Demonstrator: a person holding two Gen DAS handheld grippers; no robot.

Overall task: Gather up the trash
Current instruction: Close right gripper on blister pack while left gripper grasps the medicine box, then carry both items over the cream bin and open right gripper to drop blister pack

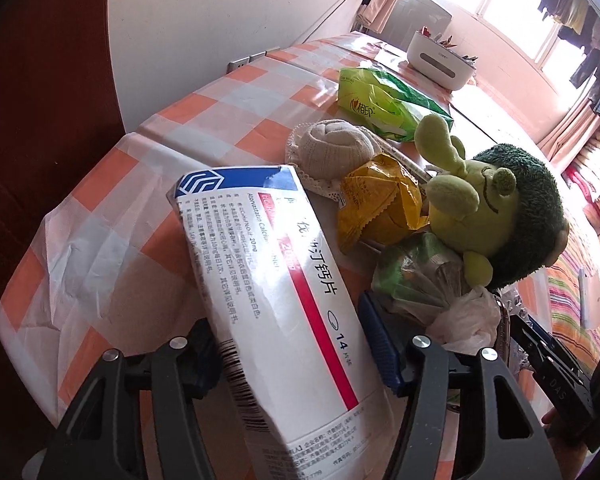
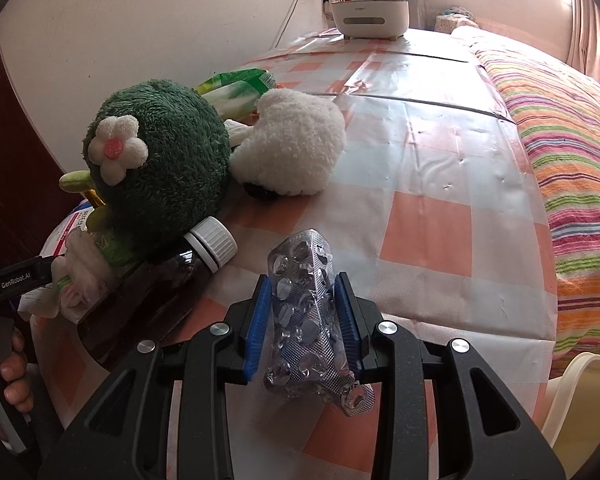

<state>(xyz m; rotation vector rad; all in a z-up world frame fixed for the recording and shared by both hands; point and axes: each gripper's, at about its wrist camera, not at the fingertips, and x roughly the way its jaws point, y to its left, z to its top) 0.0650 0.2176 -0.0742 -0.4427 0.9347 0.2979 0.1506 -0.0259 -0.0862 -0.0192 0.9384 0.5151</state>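
Observation:
My left gripper is shut on a white medicine box with blue and red print, held above the checked table. Beyond it lie a yellow wrapper, a green crumpled wrapper and a white plastic bag. My right gripper is shut on an empty silver blister pack above the table. A brown bottle with a white cap lies to its left.
A green plush toy and a white plush sit on the table. A green tissue pack, rolled socks and a white container stand farther back. A striped blanket lies at the right.

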